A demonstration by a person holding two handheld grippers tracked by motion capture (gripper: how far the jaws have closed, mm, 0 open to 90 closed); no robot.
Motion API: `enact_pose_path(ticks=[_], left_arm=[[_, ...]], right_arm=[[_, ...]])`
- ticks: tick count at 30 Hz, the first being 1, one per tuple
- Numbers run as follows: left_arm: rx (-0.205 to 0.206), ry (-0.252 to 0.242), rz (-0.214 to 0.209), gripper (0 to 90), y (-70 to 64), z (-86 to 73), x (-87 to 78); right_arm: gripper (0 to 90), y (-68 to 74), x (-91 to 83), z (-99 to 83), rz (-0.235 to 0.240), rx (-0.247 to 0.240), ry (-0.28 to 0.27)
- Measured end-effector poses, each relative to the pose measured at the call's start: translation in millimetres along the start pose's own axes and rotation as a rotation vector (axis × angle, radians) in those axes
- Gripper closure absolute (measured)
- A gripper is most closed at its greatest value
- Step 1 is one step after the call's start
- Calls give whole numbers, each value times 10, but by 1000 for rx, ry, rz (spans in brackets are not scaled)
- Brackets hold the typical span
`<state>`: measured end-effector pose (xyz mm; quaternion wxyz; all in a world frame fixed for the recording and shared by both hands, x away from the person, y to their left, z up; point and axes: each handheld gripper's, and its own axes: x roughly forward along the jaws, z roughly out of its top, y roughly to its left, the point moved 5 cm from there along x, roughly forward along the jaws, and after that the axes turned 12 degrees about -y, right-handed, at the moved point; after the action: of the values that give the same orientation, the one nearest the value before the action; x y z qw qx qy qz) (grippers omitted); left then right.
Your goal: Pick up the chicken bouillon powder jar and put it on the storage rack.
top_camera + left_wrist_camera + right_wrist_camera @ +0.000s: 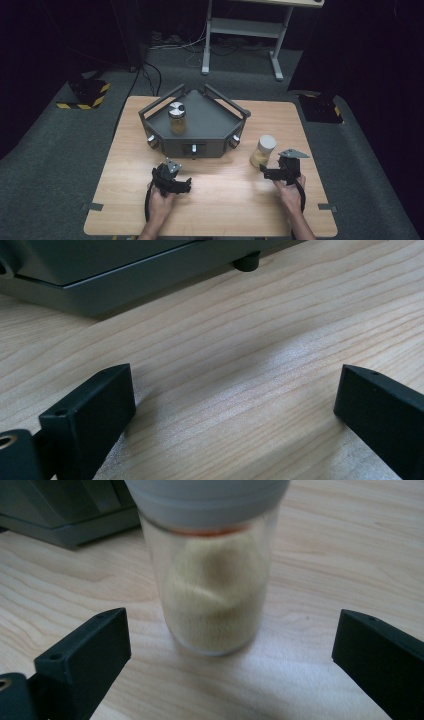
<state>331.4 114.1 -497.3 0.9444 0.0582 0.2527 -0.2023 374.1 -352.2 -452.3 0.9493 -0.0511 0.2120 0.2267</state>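
Right hand-held gripper point(270, 171) sat released, jaws spread wide just short of the jar point(212, 575) of pale powder standing upright on the desk point(225, 200), evidently lined up for a grasp. Left hand-held gripper point(181, 184) also released, idle near the grey tray point(210, 122).

Dark room, grey carpet, one wooden table

A light wooden table point(215, 210) stands on grey carpet point(45, 165) under even overhead light, its grain plain beneath and beyond the fingers. Well ahead of them, a white-framed desk point(245, 25) stands against black walls, with cables point(175, 45) trailing on the floor beside it. Two yellow-and-black striped floor bases point(85, 95) sit beyond the table's far corners.
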Motion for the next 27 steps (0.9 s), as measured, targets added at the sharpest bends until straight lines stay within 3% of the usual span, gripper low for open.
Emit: enact_pose_path(ticks=[13,27], left_arm=[[1,0,0,30,0,0,0],[0,0,0,30,0,0,0]], right_arm=[[34,38,233,204,21,-19,9],[84,40,407,321,29,-7,27]])
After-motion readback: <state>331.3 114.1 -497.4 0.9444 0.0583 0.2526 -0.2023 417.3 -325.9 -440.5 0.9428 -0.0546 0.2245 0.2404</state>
